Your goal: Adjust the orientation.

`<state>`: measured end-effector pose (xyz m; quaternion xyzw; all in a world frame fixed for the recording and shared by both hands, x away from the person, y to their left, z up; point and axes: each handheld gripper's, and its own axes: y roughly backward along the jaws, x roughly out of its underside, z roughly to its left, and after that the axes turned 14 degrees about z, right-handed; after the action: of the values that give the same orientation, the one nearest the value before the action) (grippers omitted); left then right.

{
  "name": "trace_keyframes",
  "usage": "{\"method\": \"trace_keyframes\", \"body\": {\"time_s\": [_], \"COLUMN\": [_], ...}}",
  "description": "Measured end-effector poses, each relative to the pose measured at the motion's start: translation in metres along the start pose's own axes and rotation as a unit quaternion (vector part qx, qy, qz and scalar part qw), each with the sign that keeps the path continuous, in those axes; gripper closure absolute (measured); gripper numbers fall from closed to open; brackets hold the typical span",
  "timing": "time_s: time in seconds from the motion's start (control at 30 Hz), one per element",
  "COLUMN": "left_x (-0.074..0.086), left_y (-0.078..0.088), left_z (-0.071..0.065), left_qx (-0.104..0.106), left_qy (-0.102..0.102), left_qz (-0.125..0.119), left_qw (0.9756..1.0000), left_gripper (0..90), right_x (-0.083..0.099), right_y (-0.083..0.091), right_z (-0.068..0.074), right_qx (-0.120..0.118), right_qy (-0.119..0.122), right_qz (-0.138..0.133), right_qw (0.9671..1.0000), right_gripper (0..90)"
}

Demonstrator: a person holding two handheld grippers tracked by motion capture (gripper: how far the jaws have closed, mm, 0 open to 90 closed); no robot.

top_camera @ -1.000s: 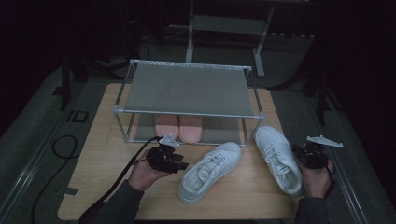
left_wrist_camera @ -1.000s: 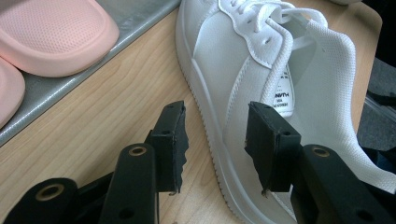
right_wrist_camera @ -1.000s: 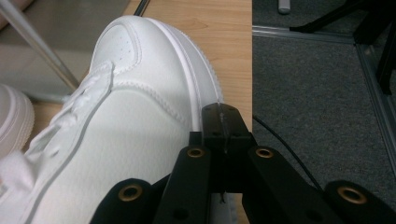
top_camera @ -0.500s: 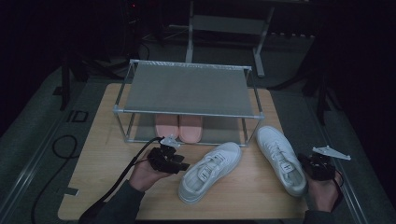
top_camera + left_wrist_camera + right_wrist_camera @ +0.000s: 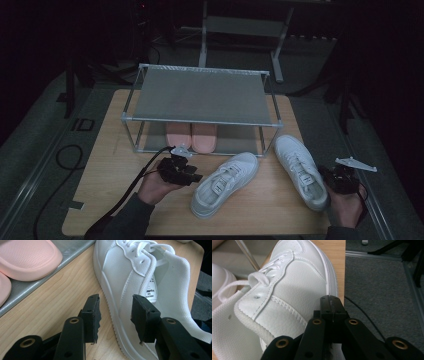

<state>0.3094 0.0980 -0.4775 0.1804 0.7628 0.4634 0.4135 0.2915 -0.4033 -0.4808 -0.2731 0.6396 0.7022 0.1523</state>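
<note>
On the wooden bench [image 5: 100,185] two white sneakers lie in front of a metal shoe rack [image 5: 200,95]. The left gripper [image 5: 116,315] has its jaws spread apart and grasps nothing; the left sneaker [image 5: 225,182] lies just ahead of them, its side wall and sole edge showing in the gap between the jaws in the left gripper view. In the high view that sneaker sits at about 3 o'clock from the left gripper, close beside it.

The right gripper [image 5: 331,308] has its jaws pressed together on nothing. The right sneaker [image 5: 301,171] lies at their 10 o'clock, its outer edge just beside the tips; whether they touch cannot be told.

A pair of pink slippers [image 5: 191,136] stands on the rack's lower shelf, the rear parts hidden under the top shelf. The surrounding room is too dark to make out.
</note>
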Motion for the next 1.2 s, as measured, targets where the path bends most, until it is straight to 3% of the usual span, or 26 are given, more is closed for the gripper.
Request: {"method": "trace_keyframes", "body": {"time_s": [0.17,0.37,0.67,0.97,1.2], "left_x": [0.0,0.0,0.0,0.0,-0.001], "left_y": [0.0,0.0,0.0,-0.001,-0.003], "left_z": [0.0,0.0,0.001,0.001,0.001], "left_qx": [0.0,0.0,0.001,0.002,0.004], "left_qy": [-0.001,-0.001,-0.002,-0.001,0.0], "left_qz": [0.001,0.002,0.004,0.005,0.006], "left_qw": [1.0,1.0,1.0,1.0,1.0], "left_gripper": [58.0,57.9,58.0,58.0,58.0], "right_x": [0.001,0.002,0.008,0.012,0.022], "right_y": [-0.002,-0.001,0.002,0.006,0.002], "right_z": [-0.005,-0.005,-0.012,-0.014,-0.01], "right_qx": [-0.008,0.004,0.004,0.01,-0.002], "right_qy": [-0.013,-0.009,-0.012,0.005,0.018], "right_qz": [-0.003,-0.001,0.008,0.026,0.047], "right_qw": [0.9999,1.0,0.9999,0.9996,0.9987], "right_gripper": [90.0,90.0,90.0,90.0,90.0]}}
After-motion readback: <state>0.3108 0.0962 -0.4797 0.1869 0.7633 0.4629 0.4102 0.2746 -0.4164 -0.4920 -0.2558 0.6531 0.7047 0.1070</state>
